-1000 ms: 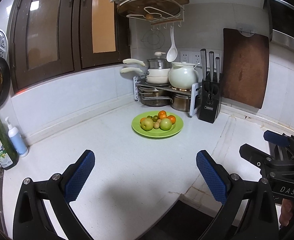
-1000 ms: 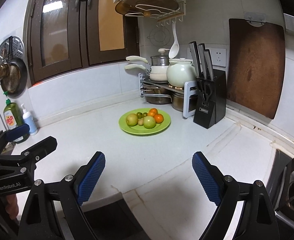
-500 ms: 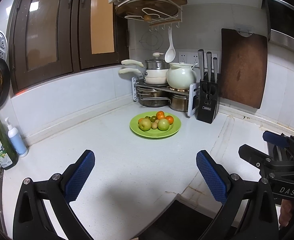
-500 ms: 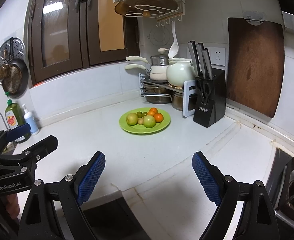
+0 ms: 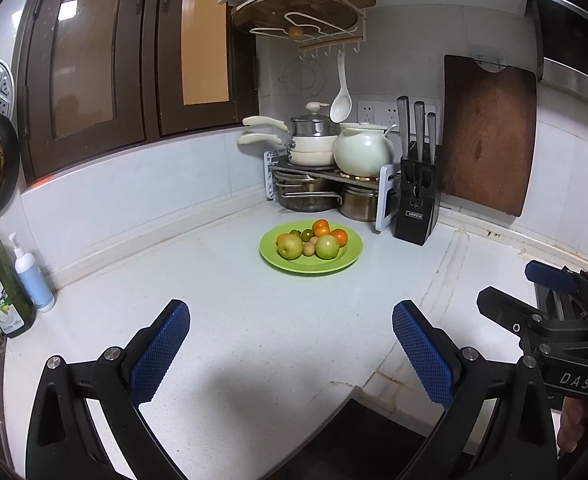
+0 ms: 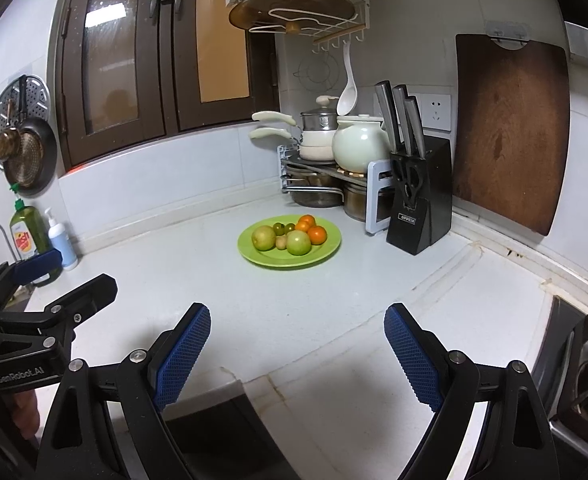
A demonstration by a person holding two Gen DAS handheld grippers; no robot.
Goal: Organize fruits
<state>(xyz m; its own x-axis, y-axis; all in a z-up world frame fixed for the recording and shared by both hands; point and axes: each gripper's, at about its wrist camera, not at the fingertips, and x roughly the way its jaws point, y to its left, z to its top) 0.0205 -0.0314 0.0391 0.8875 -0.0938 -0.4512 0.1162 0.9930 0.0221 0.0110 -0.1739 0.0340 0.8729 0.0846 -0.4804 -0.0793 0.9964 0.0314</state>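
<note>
Both views have drawn back slightly since a second ago, so the green plate [image 5: 346,258] sits a little smaller and farther off. It holds two yellow-green apples [image 5: 327,246], three oranges [image 5: 338,237], two small green fruits [image 6: 279,228] and a small brown one, on a white corner countertop [image 5: 229,304] beside a black knife block [image 5: 418,196] with three knives. The left gripper [image 5: 291,344] and right gripper [image 6: 297,350] hover with jaws spread wide and empty, the plate well ahead of both.

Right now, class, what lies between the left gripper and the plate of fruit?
Nothing: both wrist views show only bare white counter between the open left gripper and the plate.
</note>
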